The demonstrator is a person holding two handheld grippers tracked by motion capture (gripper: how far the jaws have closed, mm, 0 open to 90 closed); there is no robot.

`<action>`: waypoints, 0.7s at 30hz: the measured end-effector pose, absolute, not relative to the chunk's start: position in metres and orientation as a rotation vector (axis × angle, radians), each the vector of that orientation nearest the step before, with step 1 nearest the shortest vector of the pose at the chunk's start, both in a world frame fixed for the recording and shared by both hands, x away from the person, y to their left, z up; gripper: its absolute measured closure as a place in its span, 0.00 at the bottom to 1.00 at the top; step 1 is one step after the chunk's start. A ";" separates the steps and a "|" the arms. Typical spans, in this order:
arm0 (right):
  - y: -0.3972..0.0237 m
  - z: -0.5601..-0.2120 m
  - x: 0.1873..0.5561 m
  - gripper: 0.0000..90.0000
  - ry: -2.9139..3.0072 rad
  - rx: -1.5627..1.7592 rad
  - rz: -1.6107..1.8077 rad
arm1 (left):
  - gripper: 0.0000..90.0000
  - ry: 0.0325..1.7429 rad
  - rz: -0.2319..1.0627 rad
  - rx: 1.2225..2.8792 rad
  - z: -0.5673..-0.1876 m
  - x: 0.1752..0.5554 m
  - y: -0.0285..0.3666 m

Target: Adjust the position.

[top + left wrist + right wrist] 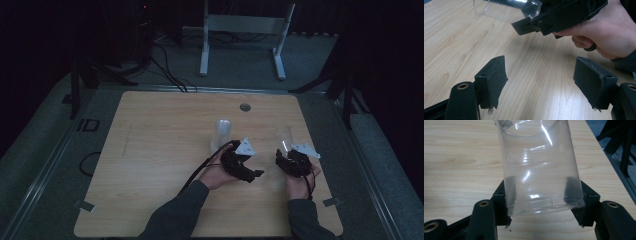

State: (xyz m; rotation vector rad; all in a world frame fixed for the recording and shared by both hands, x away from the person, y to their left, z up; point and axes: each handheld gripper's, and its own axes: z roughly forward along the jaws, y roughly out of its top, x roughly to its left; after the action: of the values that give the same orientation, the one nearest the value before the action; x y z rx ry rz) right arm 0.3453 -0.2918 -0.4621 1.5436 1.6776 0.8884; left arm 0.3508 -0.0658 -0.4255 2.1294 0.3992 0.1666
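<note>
The right gripper (541, 202) was clamped on a clear plastic cup (539, 167), its pads pressing the cup's sides near the closed end, the cup reaching out ahead of the jaws over the wooden table (456, 157). The left gripper (539, 82) had its jaws apart with nothing between them. A second clear cup (221, 132) stood just beyond the left gripper.

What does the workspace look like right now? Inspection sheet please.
Surface: wooden table, bare apart from the cups.
Job's things: held clear cup; second clear cup standing mid-table.
Clutter: nothing seen.
Grippers: right gripper clamped on the held clear cup; left gripper open, nothing between its pads.
Cables: left gripper cable trails over the table; floor cables behind.
Surroundings: dark room, white stand.
</note>
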 end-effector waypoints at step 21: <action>-0.287 -0.459 0.337 0.47 1.612 1.441 0.936 | 0.29 0.451 0.180 2.091 -0.419 0.357 -0.066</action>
State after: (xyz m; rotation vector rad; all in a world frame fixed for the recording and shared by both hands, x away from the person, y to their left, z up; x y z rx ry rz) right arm 0.3374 -0.2867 -0.4593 1.4410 1.6123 0.9358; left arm 0.3566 -0.0664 -0.4193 2.0908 0.4514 0.1802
